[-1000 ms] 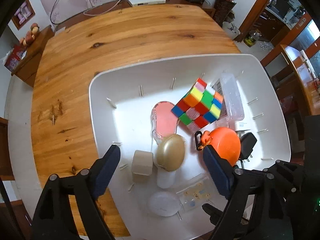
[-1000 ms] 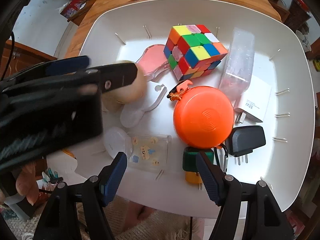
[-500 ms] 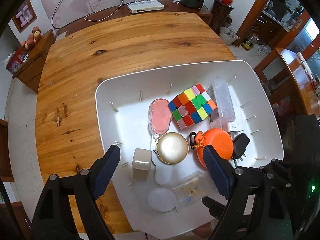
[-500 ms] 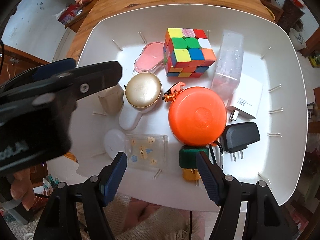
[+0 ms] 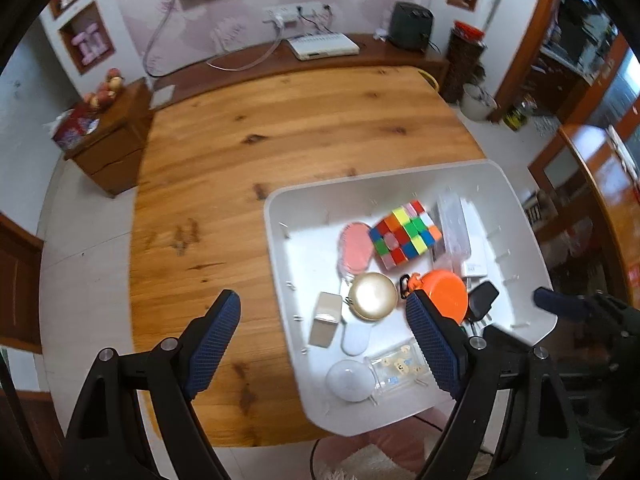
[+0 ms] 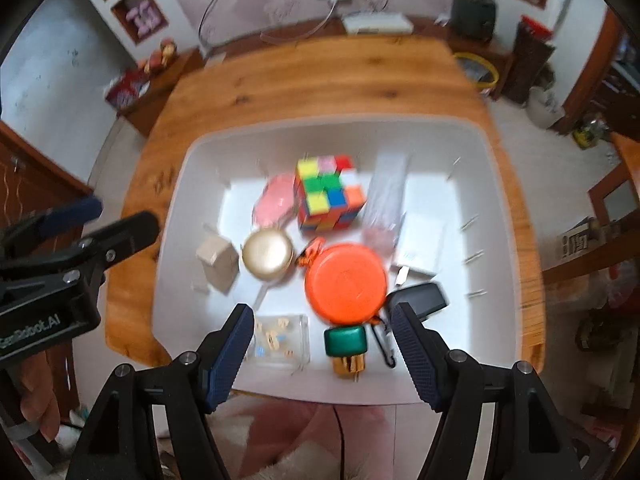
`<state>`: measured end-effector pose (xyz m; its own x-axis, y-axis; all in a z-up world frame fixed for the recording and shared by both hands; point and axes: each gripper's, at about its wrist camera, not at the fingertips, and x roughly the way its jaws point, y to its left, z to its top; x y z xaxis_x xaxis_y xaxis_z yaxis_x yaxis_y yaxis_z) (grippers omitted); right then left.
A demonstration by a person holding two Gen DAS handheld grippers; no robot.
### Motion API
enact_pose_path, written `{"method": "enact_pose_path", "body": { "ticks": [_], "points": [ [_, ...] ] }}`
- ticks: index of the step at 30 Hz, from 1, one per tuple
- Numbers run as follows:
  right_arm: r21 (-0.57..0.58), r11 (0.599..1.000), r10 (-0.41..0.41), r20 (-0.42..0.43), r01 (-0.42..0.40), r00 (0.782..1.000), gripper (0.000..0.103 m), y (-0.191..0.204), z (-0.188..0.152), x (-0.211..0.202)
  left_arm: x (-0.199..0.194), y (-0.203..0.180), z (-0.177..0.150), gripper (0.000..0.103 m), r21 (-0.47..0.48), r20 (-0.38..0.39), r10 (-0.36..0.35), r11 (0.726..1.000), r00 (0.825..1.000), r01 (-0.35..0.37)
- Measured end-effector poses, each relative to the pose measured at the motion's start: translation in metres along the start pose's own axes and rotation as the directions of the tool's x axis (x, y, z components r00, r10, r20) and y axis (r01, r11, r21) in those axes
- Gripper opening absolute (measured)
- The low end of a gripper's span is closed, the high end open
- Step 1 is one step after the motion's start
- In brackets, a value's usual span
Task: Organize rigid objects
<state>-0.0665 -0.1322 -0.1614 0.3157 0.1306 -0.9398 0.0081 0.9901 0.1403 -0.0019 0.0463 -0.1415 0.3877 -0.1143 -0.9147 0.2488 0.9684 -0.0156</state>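
A white tray (image 6: 188, 168) on a wooden table holds a multicoloured cube (image 6: 329, 196), orange disc (image 6: 345, 285), gold compact (image 6: 267, 255), beige block (image 6: 218, 261), black plug (image 6: 418, 299) and clear case (image 6: 280, 340), all beyond the fingertips.

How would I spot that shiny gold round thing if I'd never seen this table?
Find the white plastic tray on the wooden table. Near its middle, between a beige block and an orange disc, lies the round gold case. It is the only metallic, gleaming piece there.

One tray (image 6: 496, 208), one cube (image 6: 328, 196), two chargers (image 6: 420, 248)
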Motion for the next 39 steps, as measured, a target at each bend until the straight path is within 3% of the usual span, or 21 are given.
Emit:
{"method": "enact_pose_path", "body": {
  "ticks": [5, 9, 16, 21, 25, 39],
  "points": [
    [0.023, 1.000, -0.023, 0.123, 0.021, 0.992, 0.072, 0.005, 0.005, -0.041, -0.034, 0.009, 0.002, 0.087, -0.054, 0.043, 0.012, 0.999, 0.999, -0.009],
    [0.009, 0.999, -0.052, 0.225, 0.051, 0.973, 0.072, 0.019, 0.006, -0.071, -0.061, 0.012, 0.001, 0.087, -0.083, 0.108, 0.025, 0.996, 0.994, -0.016],
    [-0.060, 0.994, -0.068, 0.322, 0.092, 0.944, 0.072, 0.043, 0.007, -0.103, -0.079, 0.006, -0.002, 0.087, -0.102, 0.172, 0.077, 0.993, 0.982, -0.060],
    [-0.082, 0.992, -0.051, 0.409, 0.092, 0.911, 0.073, 0.045, 0.009, -0.131, -0.086, 0.002, -0.002, 0.087, -0.132, 0.194, 0.113, 0.987, 0.975, -0.088],
    [-0.115, 0.984, -0.067, 0.458, 0.134, 0.886, 0.080, 0.049, 0.010, -0.143, -0.089, 0.000, -0.001, 0.087, -0.152, 0.186, 0.124, 0.984, 0.975, -0.096],
    [-0.143, 0.983, -0.037, 0.450, 0.113, 0.892, 0.080, 0.041, 0.027, -0.141, -0.091, 0.000, 0.006, 0.087, -0.205, 0.196, 0.167, 0.971, 0.966, -0.126]
  ]
}}
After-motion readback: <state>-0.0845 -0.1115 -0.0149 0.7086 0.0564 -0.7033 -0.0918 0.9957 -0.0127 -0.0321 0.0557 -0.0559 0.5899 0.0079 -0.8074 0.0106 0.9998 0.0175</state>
